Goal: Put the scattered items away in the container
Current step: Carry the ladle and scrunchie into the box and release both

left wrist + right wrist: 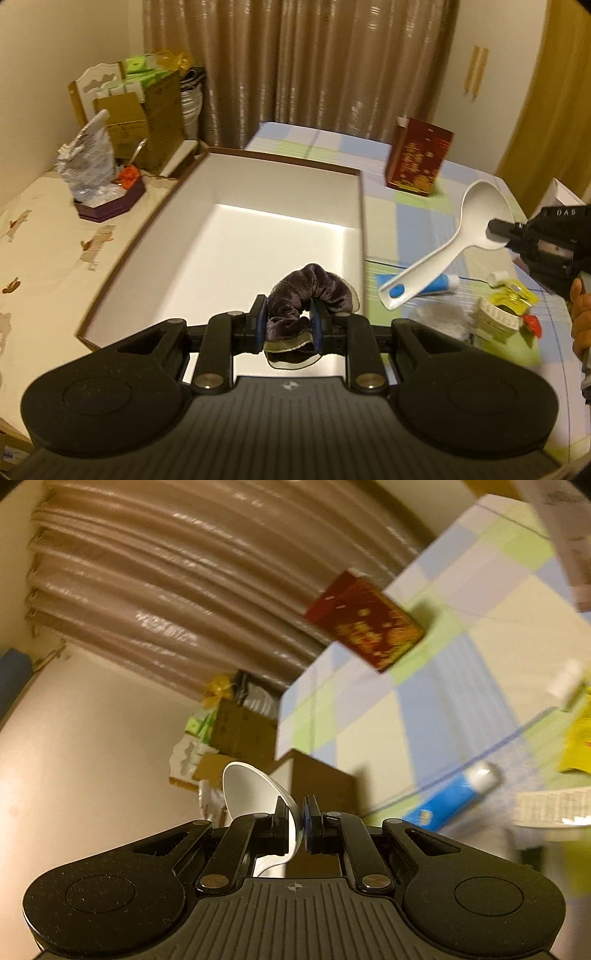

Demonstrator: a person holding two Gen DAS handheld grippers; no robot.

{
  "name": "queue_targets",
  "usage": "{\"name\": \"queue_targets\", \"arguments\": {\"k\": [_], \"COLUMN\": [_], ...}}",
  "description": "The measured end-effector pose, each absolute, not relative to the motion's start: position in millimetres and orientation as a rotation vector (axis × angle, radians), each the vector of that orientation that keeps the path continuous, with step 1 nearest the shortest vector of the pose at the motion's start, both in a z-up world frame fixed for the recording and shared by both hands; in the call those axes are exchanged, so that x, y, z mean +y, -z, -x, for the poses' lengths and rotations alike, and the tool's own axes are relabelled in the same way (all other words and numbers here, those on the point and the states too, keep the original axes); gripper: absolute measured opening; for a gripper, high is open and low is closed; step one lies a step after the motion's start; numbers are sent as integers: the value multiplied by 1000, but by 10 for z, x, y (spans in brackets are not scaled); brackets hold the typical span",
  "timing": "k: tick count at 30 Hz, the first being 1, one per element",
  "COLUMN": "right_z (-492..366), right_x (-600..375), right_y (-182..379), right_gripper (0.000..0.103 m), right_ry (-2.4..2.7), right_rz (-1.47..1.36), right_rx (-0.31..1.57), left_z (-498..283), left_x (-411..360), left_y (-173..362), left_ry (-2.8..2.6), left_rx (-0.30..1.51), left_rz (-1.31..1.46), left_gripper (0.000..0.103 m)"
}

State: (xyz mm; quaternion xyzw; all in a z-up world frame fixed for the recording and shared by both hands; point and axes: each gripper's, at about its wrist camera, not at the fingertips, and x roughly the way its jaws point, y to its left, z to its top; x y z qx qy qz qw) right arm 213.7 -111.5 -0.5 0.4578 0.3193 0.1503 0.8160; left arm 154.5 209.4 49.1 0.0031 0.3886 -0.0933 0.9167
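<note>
1. The left gripper is seen pinching a dark velvet scrunchie; the fingers are pressed into its folds, so the lower loop is partly hidden between the pads and hangs beneath them.
2. Directly ahead of and below these fingers an open, white-lined box is seen; its near edge is cut off by the gripper body.
3. The right gripper is closed on the bowl of a white rice paddle. In the right wrist view only the bowl is visible; the handle is hidden below the fingers.
4. In the left wrist view the paddle is seen whole, off to the right of the left fingers, held above the checked cloth.
5. To the right of the right fingers a blue tube lies on the cloth, blurred; a yellow packet and a round white-rimmed item are cut off at the frame edge and cannot be identified.
6. Further ahead a red patterned carton stands upright.
</note>
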Motion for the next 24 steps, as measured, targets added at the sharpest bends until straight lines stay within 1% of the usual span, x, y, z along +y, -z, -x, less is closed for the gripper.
{"name": "queue_targets", "arguments": {"k": [8, 17, 24], "right_z": [-2480, -2789, -2968], "right_x": [-610, -200, 220], "right_y": [-22, 112, 236], "right_gripper": [10, 10, 10], "right_ry": [-392, -458, -511], "right_rz": [-879, -708, -477], "right_rx": [714, 795, 846], "left_z": [-1724, -2039, -2286], "left_x": [2467, 2641, 2650], "left_y": [-428, -221, 33], "left_ry": [139, 121, 129], "left_rx": [807, 857, 923], "left_rz": [0, -8, -16], "left_gripper": [19, 19, 19]}}
